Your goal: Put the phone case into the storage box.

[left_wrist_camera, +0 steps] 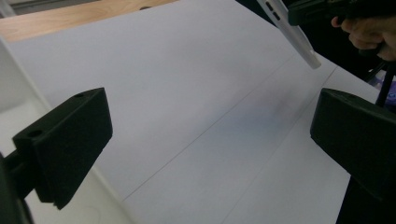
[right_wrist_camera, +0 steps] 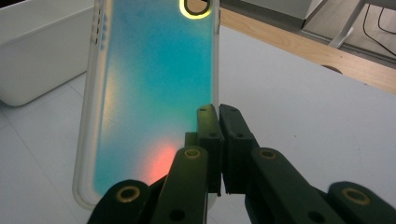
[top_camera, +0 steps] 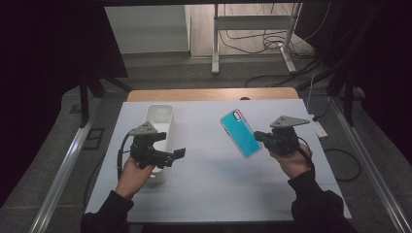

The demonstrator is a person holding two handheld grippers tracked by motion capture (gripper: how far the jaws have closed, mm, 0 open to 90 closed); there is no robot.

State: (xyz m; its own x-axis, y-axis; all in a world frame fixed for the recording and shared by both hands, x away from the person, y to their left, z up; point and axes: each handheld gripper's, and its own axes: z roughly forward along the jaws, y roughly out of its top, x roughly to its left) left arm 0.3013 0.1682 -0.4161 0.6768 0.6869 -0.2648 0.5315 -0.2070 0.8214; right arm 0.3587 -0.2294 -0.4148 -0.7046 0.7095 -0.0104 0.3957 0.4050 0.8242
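Note:
A teal phone case (top_camera: 240,133) with a clear rim hangs tilted above the white table (top_camera: 209,174), camera hole at its far end. My right gripper (top_camera: 260,137) is shut on the case's right edge; in the right gripper view the jaws (right_wrist_camera: 218,114) pinch that rim of the case (right_wrist_camera: 149,93). My left gripper (top_camera: 171,145) is open over the near end of the white bin (top_camera: 160,114), pointing right. In the left gripper view its wide-apart jaws (left_wrist_camera: 215,135) have nothing between them, and the case's edge (left_wrist_camera: 294,32) shows at the top right.
The bin (right_wrist_camera: 42,51) stands lengthwise at the table's left. A wooden strip (top_camera: 209,93) runs along the far edge. A white power strip (top_camera: 319,127) lies off the right edge. A metal stand (top_camera: 252,43) and cables are on the floor beyond.

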